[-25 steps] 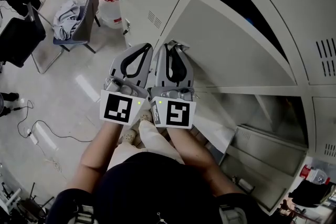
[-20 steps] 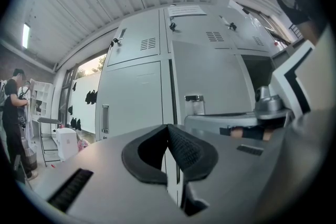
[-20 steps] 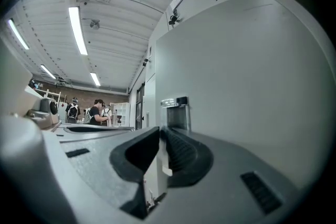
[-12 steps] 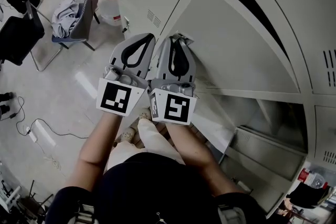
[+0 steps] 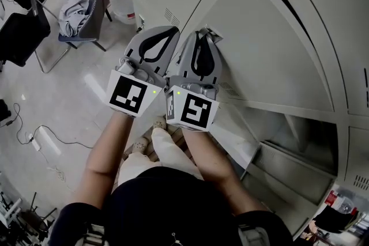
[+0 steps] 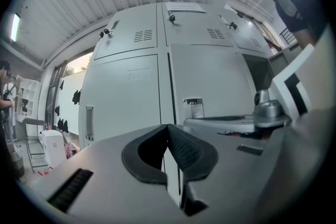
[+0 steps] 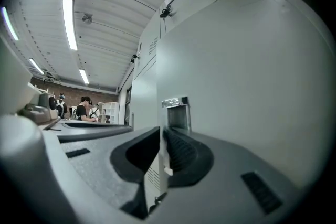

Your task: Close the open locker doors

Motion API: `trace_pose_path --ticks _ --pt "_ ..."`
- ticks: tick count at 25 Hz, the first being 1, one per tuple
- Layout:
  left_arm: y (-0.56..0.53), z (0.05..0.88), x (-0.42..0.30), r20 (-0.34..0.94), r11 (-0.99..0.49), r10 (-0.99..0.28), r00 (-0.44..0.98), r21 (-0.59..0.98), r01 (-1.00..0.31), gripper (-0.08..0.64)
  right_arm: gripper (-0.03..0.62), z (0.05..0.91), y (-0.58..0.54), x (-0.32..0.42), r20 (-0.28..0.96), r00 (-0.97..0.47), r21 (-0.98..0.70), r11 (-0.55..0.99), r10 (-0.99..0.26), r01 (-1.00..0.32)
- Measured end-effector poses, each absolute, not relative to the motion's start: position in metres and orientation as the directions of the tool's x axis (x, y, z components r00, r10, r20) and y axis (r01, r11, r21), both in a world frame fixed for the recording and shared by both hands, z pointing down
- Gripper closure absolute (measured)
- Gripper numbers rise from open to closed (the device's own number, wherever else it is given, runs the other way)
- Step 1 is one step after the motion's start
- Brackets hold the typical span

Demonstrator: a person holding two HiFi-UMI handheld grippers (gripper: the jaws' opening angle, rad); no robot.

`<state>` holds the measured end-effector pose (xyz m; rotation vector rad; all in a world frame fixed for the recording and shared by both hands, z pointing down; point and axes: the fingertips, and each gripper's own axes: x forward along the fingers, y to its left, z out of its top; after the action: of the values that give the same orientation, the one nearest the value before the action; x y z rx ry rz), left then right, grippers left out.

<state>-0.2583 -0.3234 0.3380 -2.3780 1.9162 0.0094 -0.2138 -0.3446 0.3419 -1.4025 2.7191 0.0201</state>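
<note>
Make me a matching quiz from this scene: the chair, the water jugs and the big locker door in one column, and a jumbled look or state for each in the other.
1. chair
2. water jugs
3. locker door

A. ajar, with a dark gap along its upper edge
B. red-handled, standing on the floor
C. has grey clothing draped on it

Pairs: 1-C, 2-B, 3-A
</note>
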Motion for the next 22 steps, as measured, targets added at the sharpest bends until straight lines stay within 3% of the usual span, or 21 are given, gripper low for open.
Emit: trace_pose_path --ticks 22 --pt "-0.333 0.345 -0.272 -0.026 -0.219 -0.975 0.22 -0.033 -0.975 0.557 0.557 0.34 -0.375 -0.209 -0.097 -0.474 -0.037 0.479 -0.875 -0.877"
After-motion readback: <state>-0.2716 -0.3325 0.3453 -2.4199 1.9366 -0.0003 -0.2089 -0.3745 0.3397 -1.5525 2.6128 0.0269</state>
